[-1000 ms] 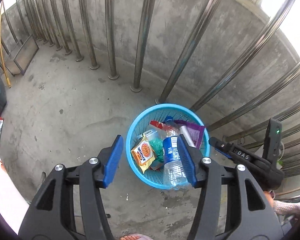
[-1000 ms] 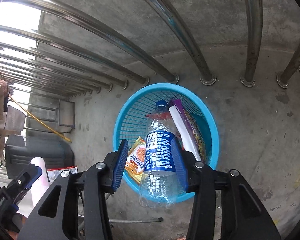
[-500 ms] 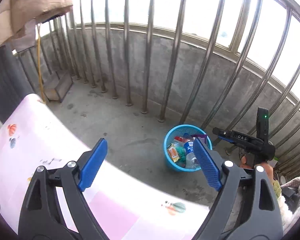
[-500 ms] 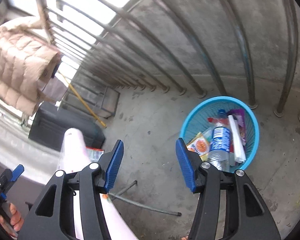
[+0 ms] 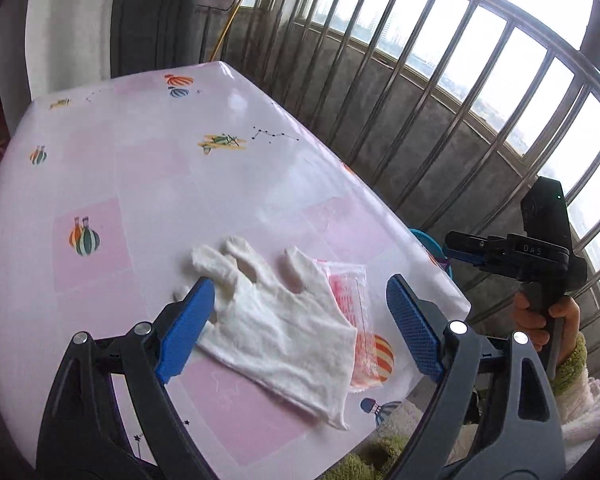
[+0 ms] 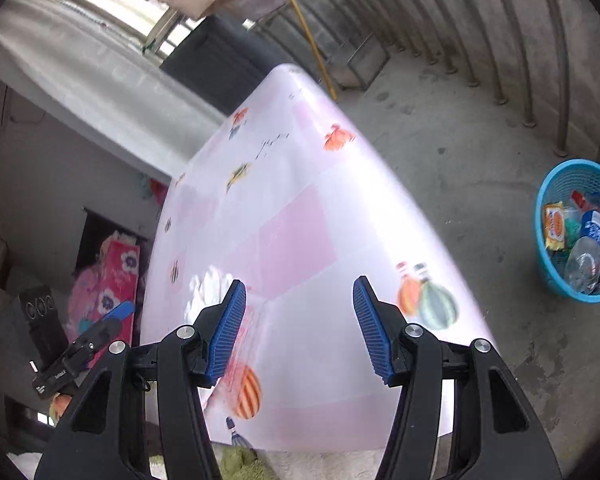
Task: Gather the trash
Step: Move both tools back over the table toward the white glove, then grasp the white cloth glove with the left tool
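On the pink counter, a white cloth glove is lying flat between the wide-open left tongs; a thin clear plastic bag is peeking out at its 3 o'clock side. Both are looking light, soft and limp; the bag is probably slippery, so pinching the glove's cuff edge seems best. The right tongs are also gaping, holding nothing; the blue basket is waiting on the floor.

Pink table: white glove over, probably, plastic bag.
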Action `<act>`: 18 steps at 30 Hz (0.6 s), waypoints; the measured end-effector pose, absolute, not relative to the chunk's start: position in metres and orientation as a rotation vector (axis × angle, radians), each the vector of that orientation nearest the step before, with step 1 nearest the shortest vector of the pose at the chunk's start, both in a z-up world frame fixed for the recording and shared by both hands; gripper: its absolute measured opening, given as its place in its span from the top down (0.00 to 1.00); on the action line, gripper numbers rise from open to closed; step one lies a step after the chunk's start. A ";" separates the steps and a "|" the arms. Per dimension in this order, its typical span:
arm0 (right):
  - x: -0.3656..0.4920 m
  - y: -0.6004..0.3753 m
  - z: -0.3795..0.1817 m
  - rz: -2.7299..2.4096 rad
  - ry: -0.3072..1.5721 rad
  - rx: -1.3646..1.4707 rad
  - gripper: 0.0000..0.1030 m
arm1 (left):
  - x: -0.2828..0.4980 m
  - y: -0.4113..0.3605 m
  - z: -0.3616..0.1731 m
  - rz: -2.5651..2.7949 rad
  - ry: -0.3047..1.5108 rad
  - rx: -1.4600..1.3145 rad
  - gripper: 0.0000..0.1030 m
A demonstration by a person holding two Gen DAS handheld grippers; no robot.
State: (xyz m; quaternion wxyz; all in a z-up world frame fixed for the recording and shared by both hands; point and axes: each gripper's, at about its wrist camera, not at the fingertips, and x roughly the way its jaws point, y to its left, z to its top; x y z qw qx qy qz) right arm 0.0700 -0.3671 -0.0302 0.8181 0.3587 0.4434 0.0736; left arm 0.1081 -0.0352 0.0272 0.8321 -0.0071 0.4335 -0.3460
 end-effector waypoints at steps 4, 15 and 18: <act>0.076 -0.328 -0.047 0.201 1.043 0.740 0.51 | 0.090 -0.036 0.003 -0.797 0.950 -0.054 0.19; 0.088 -0.303 -0.063 0.197 1.112 0.739 0.67 | 0.063 -0.089 -0.037 -0.862 0.996 0.204 0.46; 0.092 -0.300 -0.062 0.193 1.125 0.721 0.72 | 0.064 -0.090 -0.042 -0.828 0.965 0.263 0.57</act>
